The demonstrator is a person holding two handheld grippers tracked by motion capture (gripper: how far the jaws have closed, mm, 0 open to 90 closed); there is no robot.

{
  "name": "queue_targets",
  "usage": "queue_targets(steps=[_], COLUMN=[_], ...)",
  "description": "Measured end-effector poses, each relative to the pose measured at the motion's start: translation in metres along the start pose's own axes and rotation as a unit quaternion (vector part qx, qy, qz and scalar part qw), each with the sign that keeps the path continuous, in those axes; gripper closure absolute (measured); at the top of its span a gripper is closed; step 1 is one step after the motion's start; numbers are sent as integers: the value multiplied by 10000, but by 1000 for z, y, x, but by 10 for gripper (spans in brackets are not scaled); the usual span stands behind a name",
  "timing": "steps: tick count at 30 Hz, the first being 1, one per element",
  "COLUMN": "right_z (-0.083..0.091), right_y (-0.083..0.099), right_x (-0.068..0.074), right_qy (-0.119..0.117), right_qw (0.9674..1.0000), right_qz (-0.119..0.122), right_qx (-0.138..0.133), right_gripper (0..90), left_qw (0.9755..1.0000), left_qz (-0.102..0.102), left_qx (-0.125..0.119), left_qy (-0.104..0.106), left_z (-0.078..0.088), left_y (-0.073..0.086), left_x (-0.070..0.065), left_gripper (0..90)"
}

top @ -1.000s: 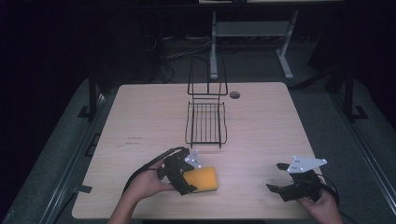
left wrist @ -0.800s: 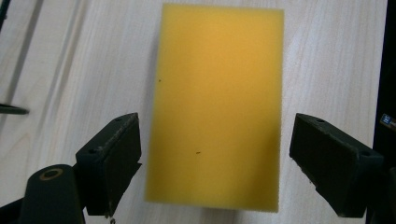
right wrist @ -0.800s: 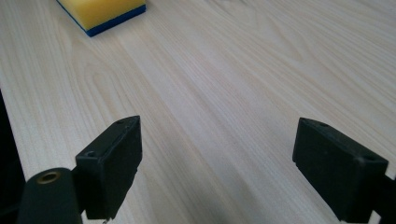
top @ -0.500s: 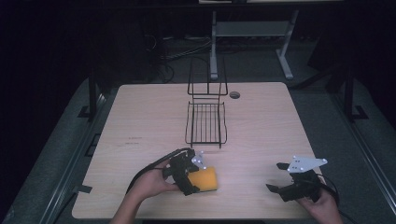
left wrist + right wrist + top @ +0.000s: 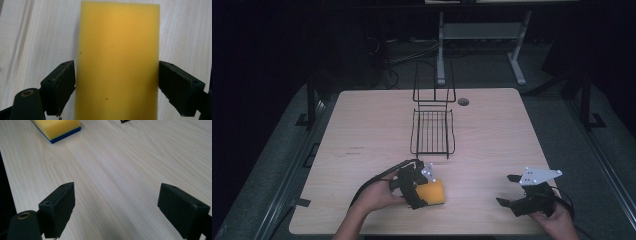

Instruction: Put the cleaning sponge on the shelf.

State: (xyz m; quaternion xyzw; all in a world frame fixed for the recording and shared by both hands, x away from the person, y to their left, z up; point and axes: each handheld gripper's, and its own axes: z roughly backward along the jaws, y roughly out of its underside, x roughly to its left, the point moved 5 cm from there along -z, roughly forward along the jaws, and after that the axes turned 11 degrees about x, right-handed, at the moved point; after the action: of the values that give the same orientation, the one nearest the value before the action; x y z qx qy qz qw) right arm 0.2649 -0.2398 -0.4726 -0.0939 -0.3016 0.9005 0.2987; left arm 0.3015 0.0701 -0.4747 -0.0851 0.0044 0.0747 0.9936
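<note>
Room's dark all round, grey floor (image 5: 562, 125) and a metal stand (image 5: 482, 35) way beyond both grippers. Pale wood table (image 5: 362, 130) under them, wire rack (image 5: 432, 131) just ahead of the left gripper (image 5: 428, 189). Its jaws sit wide around the yellow sponge (image 5: 117, 62), touching the sides. Right gripper (image 5: 508, 191) sits well apart, spread wide, holding nothing.

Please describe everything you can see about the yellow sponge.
The yellow rectangular foam sponge has a thin dark blue layer along its underside, seen in the right gripper view. It lies flat on the pale wooden table, near its front edge. The left gripper brackets its long sides with both fingers, open, not visibly squeezing.
</note>
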Motion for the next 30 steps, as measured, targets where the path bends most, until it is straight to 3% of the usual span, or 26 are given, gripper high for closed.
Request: queue_targets(steps=[30], right_z=[0], right_y=[-2], right_x=[2], right_qy=[11], right_qw=[10000], right_qz=[61], right_qx=[28], right_gripper=[141], left_qw=[9998], left_qz=[-63], left_qx=[155], left_qy=[118], left_z=[-11], left_y=[-5], left_x=[3], left_gripper=[161])
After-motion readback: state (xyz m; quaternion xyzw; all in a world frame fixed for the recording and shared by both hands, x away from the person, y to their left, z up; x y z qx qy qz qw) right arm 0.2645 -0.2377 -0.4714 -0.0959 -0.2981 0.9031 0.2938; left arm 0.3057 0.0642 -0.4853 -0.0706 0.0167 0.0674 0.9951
